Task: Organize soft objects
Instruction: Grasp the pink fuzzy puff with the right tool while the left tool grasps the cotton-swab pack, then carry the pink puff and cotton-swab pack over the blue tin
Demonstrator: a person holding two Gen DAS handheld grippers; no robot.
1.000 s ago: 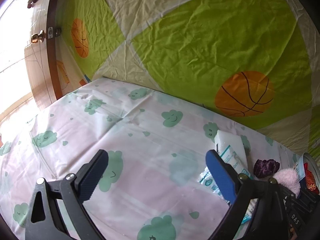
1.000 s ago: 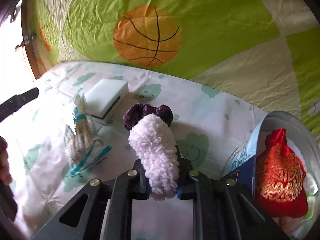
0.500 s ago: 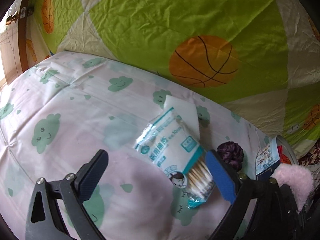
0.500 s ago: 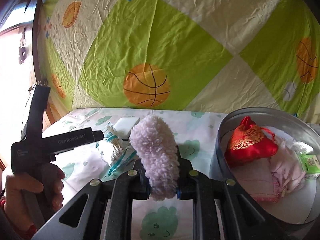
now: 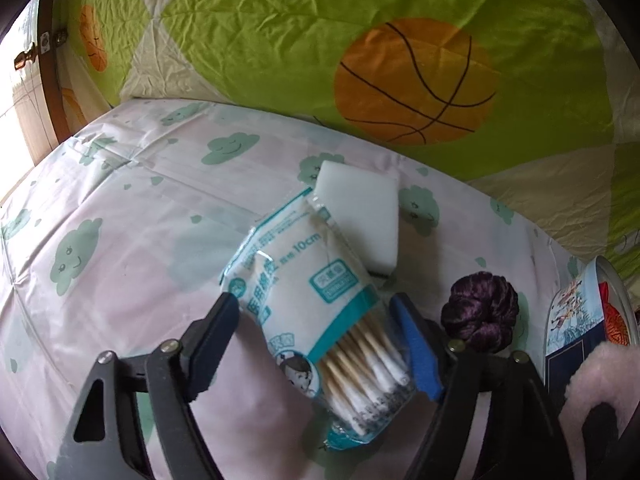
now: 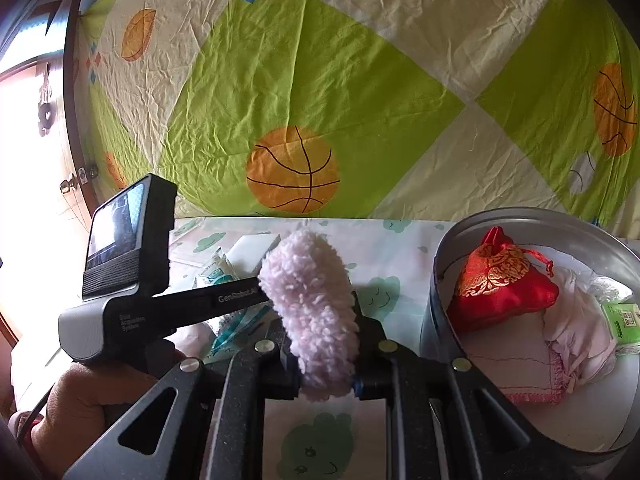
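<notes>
**Cotton-swab packet between closing jaws, fluffy pink piece held by the other gripper**

The cotton-swab packet (image 5: 316, 312), a clear plastic bag with teal print and wooden-stemmed swabs inside, lies flat on the table (image 5: 132, 248), which is covered by a pale cloth with green smiling clouds. Its far end overlaps a white rectangular foam sponge (image 5: 362, 220). The left gripper (image 5: 320, 312) sits over the near half of the packet, one black finger on either side; its jaws are closing with the packet between them, the blue pad on the right close against the bag's edge and the left finger near the other edge. I cannot tell whether either pad presses on it yet.

Just right of that gripper a dark purple velvet scrunchie (image 5: 482, 312) rests on the cloth.

The right gripper (image 6: 324, 364) has its jaws narrow and clamped on a fluffy pale-pink plush piece (image 6: 312, 304), which stands up from the jaws above the table. To its right is a round grey metal tin (image 6: 444, 280) holding a red and gold brocade drawstring pouch (image 6: 500, 284), a pale pink cloth (image 6: 572, 340) and a small green packet (image 6: 624, 320).

A hand (image 6: 92, 400) holds the left gripper's handle. Behind the table hangs a green and cream sheet with orange basketballs (image 6: 312, 120).
</notes>
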